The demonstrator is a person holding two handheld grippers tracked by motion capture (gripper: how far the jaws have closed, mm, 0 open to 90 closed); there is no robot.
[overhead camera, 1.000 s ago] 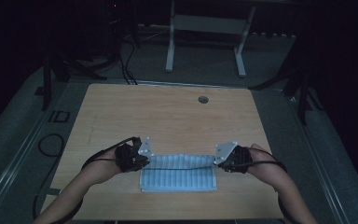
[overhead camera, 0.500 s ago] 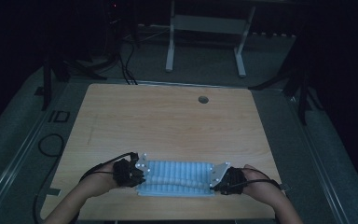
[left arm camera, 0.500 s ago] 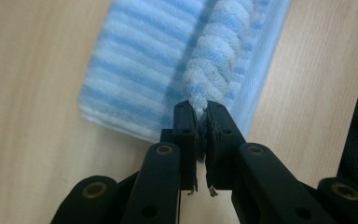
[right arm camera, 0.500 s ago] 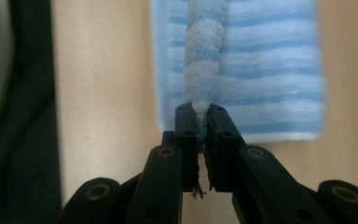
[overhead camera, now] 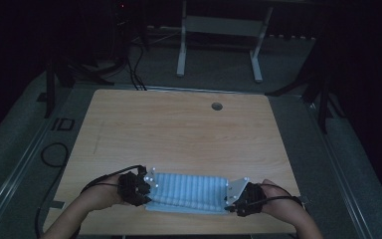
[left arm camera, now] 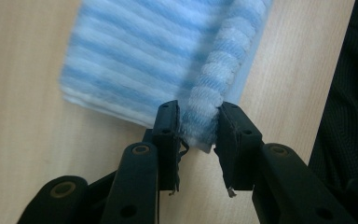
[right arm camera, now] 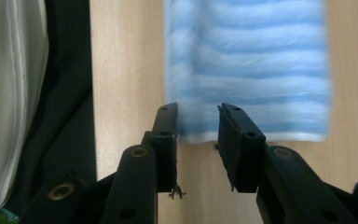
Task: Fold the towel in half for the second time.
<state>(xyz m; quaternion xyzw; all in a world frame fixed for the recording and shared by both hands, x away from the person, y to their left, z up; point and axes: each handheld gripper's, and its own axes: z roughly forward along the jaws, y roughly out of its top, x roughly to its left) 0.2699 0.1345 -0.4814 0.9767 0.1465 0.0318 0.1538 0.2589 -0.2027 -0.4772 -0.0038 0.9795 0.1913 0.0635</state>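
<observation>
While left tongs (left arm camera: 198, 135) pinch one towel (overhead camera: 188, 191), right tongs (right arm camera: 198, 135) gape.

The room is dim. A light wooden table (overhead camera: 179, 134) with a round cable hole (overhead camera: 217, 106) stands on grey floor (overhead camera: 15, 154). Beyond its far edge are white desk legs (overhead camera: 181, 45); black cables (overhead camera: 134, 74) trail at far left.

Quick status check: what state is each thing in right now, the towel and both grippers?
Towel: folded, lying flat on the table, one edge bunched up.
Left gripper: shut on the towel's bunched edge.
Right gripper: open, at the towel's edge, nothing between its jaws.
</observation>
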